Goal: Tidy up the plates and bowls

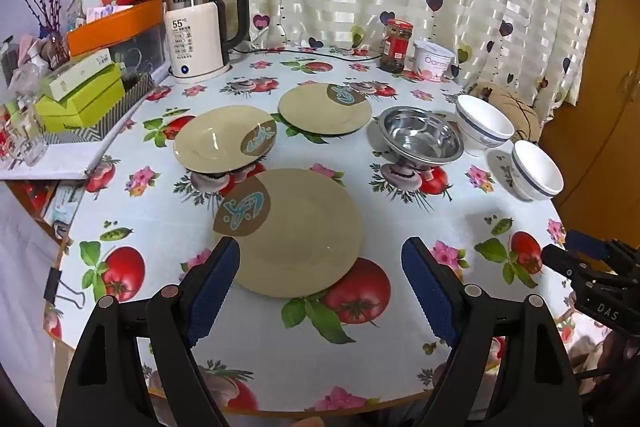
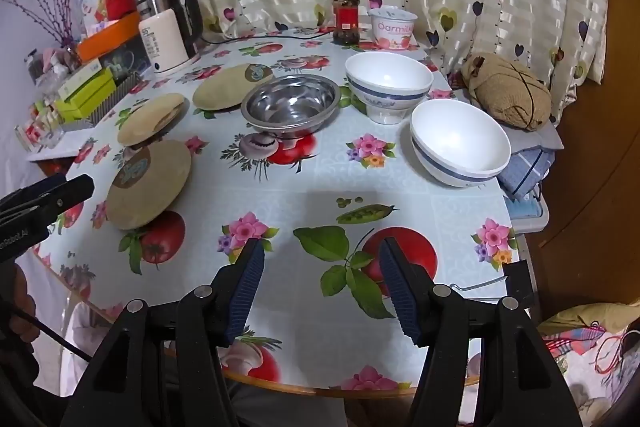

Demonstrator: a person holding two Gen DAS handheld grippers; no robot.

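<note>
Three tan plates lie on the flowered tablecloth: a near one (image 1: 296,231) (image 2: 150,183), a middle-left one (image 1: 224,139) (image 2: 150,119) and a far one (image 1: 324,109) (image 2: 228,87). A steel bowl (image 1: 420,137) (image 2: 290,103) sits right of them. Two white bowls with blue bands stand further right, one far (image 1: 482,125) (image 2: 388,83) and one near (image 1: 536,169) (image 2: 460,143). My left gripper (image 1: 320,255) is open, its fingers just short of the near plate. My right gripper (image 2: 320,255) is open and empty over the table's front edge.
A white kettle (image 1: 200,31) and stacked boxes (image 1: 80,95) stand at the back left. A red-lidded jar (image 1: 396,45) and a yogurt tub (image 1: 432,61) stand by the curtain. A tan bundle (image 2: 508,95) and folded cloths lie off the table's right edge.
</note>
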